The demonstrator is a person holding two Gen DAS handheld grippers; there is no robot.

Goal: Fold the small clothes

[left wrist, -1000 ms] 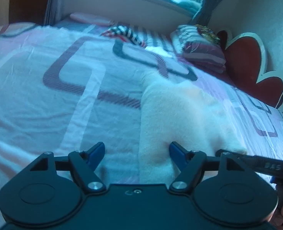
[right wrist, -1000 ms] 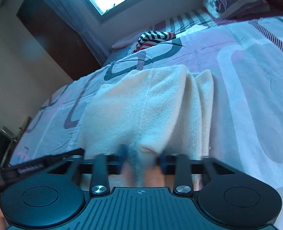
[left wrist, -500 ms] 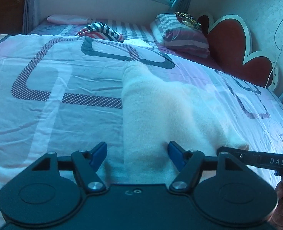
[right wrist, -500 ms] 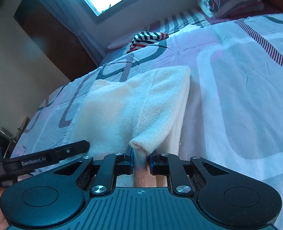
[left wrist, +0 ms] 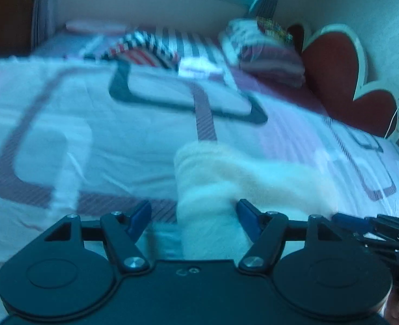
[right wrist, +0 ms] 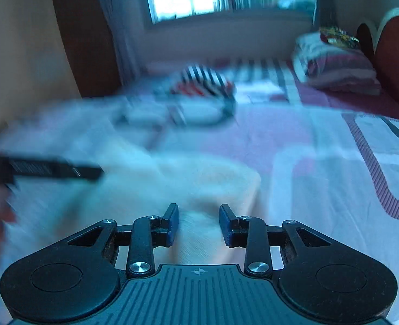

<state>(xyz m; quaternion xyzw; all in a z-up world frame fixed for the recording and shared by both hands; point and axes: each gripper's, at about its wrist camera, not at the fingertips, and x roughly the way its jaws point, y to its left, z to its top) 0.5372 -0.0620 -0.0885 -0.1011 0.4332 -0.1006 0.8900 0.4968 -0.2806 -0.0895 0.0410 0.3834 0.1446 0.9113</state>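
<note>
The cream knitted garment (left wrist: 242, 178) is lying on the bed (left wrist: 134, 135), on the patterned cover near the edge where the person is standing, folded into a thick band whose long axis is running across in front of both hand-held grippers, roughly along that near edge. The left hand-held gripper (left wrist: 192, 215) is hovering over one end of the band with its blue pads spread wide; the right pad is lying against the fabric and the left pad is standing clear of it, so it is not pinching anything. The right hand-held gripper (right wrist: 198, 223) is sitting over the other end, and its jaws have just been opening: the cream fabric is showing between the blue fingers (right wrist: 172, 223), but the pads are standing off it, so the cloth looks let go. Each gripper is pointing down and forward onto its own end, neither clearly nearer than the other. Judging from that, the next fold would be along the short axis, one end carried over to the other. The striped garment (right wrist: 202, 80) is waiting well apart, toward the far edge of the bed.
</note>
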